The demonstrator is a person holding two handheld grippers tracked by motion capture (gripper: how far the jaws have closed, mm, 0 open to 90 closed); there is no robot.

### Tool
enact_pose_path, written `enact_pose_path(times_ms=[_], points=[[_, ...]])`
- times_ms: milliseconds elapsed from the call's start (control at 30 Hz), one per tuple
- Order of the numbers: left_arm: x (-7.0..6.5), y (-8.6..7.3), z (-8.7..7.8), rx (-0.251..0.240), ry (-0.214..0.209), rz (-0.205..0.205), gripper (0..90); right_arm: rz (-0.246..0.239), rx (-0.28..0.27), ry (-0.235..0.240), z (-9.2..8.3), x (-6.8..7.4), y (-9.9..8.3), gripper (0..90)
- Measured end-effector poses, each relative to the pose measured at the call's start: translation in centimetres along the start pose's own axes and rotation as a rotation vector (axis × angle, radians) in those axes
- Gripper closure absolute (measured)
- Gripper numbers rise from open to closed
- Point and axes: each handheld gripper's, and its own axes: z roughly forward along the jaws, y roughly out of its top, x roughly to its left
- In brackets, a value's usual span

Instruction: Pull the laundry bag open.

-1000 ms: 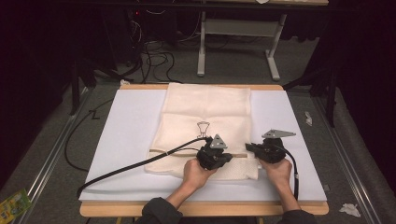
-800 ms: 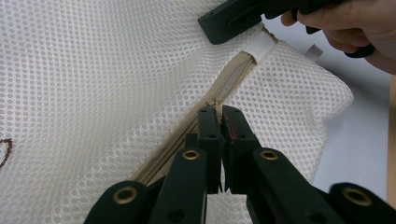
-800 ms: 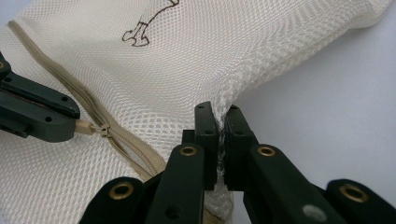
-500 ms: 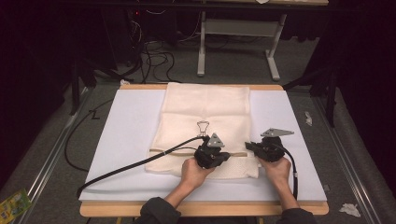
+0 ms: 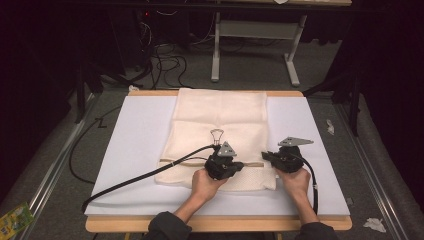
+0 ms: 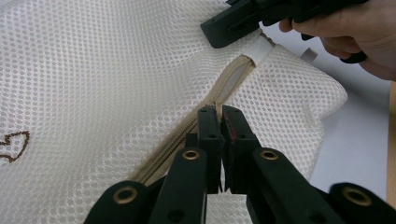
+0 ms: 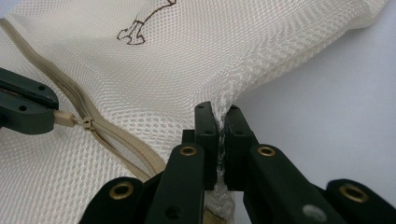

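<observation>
In the left gripper view, the left gripper (image 6: 219, 112) has its jaws pinched together on the zipper pull (image 6: 217, 108) of a cream mesh laundry bag (image 6: 102, 79). The beige zipper (image 6: 233, 81) runs straight ahead from its tips toward the right gripper (image 6: 233, 25), whose jaws clamp the bag's far corner beside a white tab (image 6: 259, 46).

In the right gripper view, the right gripper's jaws are closed on a pinch of mesh at the bag's edge, with the bare white table cover (image 7: 336, 93) to one side of them. Off to the other side, the left gripper holds the pull.

From above, both grippers sit on the bag's near end, the zipper between them and the rest of the bag stretching away beyond.
</observation>
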Motion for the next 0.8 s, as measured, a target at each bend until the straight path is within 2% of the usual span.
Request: enact_pose_path(times_ms=[800], points=[[0.7, -0.7, -1.8, -0.025, 0.014, -0.014, 87.1, 0.006, -0.007, 0.008, 0.0, 0.0, -0.1, 87.9]])
